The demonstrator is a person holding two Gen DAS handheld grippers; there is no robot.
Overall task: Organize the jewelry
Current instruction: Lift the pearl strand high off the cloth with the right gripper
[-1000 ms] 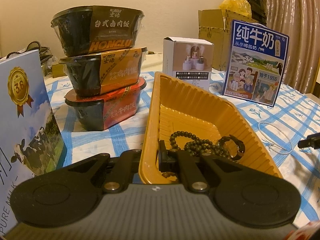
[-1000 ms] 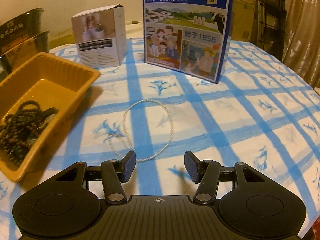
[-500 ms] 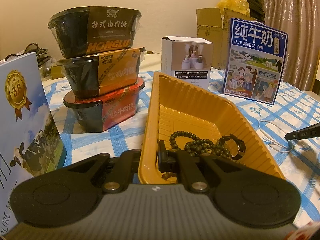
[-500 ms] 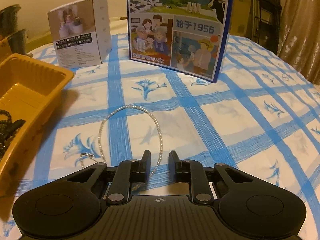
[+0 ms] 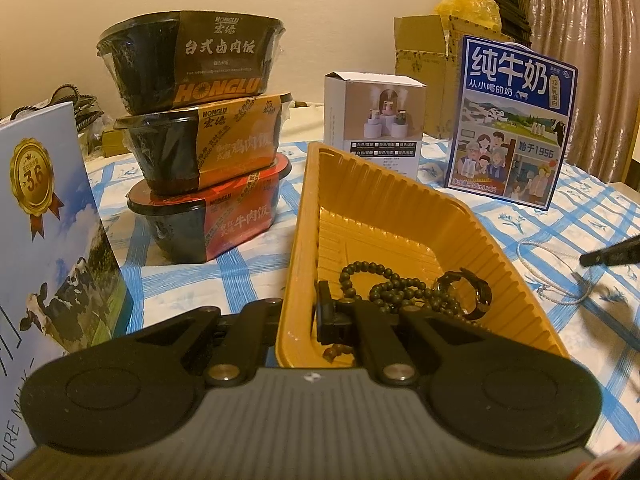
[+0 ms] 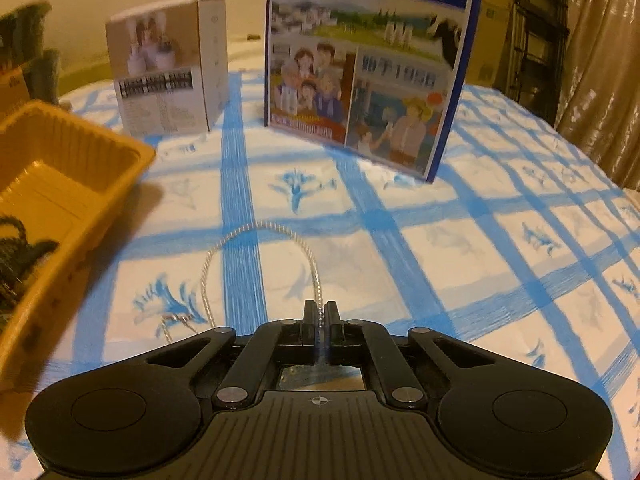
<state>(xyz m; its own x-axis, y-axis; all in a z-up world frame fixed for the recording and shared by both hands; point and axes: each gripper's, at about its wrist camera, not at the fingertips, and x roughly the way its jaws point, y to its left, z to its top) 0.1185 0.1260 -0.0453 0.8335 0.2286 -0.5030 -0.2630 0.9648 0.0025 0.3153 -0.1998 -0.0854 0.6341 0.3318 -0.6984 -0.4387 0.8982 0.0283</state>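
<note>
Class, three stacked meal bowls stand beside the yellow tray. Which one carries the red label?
The bottom bowl, resting on the tablecloth. The middle bowl above it has an orange label, and the top bowl a dark brown one.

On the bench point(image 6: 500, 240), the tray point(image 5: 400, 208) holds a bead string point(image 5: 384, 284). Three stacked bowls point(image 5: 204, 140) stand left of it, a necklace point(image 6: 256, 252) lies right, two boxes point(image 6: 168, 68) behind.

Pearl necklace point(image 6: 256, 248): thin white bead strand lying in a loop on the blue-checked tablecloth point(image 6: 460, 260), beside the tray; its near end is clamped between the fingers of the right gripper point(image 6: 320, 316). Orange tray point(image 5: 400, 216): ribbed plastic, holding a dark bead strand point(image 5: 384, 284) and a dark ring-shaped piece point(image 5: 468, 292).
</note>
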